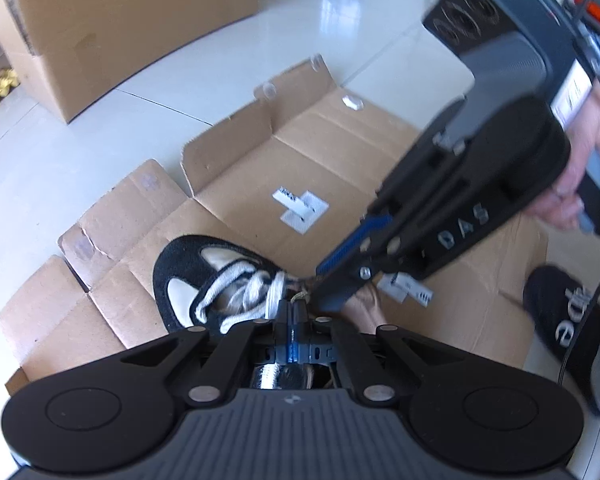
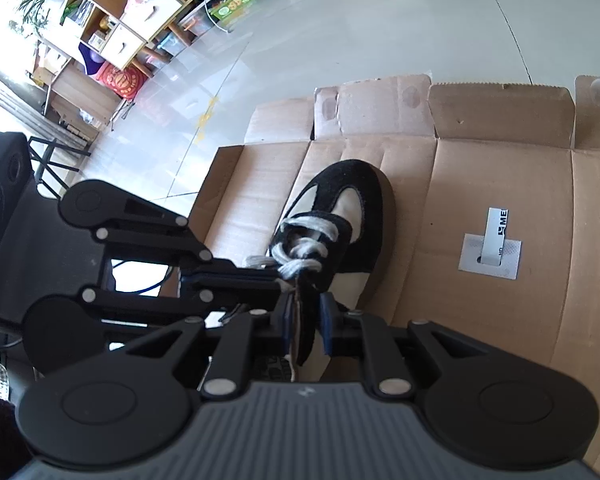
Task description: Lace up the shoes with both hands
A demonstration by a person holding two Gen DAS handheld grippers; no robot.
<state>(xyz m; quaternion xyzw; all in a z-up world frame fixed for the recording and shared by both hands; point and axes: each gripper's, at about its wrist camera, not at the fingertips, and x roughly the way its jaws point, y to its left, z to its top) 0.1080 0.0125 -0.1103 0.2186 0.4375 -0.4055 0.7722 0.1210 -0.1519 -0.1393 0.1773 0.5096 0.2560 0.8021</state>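
Closest to the lens in the left wrist view, the left gripper (image 1: 294, 312) is seen with its jaws pressed fully together; whether a lace end is nipped between them can't be made out, since the tips sit right against the shoe's lacing. Part of the shoe (image 1: 204, 272), black w/ cream panels, is hidden behind the gripper body; only the toe and the white laces (image 1: 252, 292) are shown. It is laid on flattened cardboard (image 1: 340, 160) on a pale floor (image 1: 180, 60). From the upper right the right gripper (image 1: 320, 284) is brought down at a slant, its tips at the top of the lacing, and much of the cardboard is blocked by it. The hand (image 1: 580, 176) on its grip is cut off at the frame edge. A dark slipper (image 1: 560, 312) w/ white lettering is partly seen at the right, lettering not readable. A big box (image 1: 120, 20) stands further back.

In the right wrist view the right gripper's (image 2: 306, 320) jaws are parted a little, w/ the shoe's upper edge and a thin lace strand between them; pad contact can't be confirmed. The left gripper (image 2: 276, 284) reaches in from the left, covering the shoe's (image 2: 340, 208) rear. Shelves (image 2: 112, 28) and clutter at the far wall are too small to be identified
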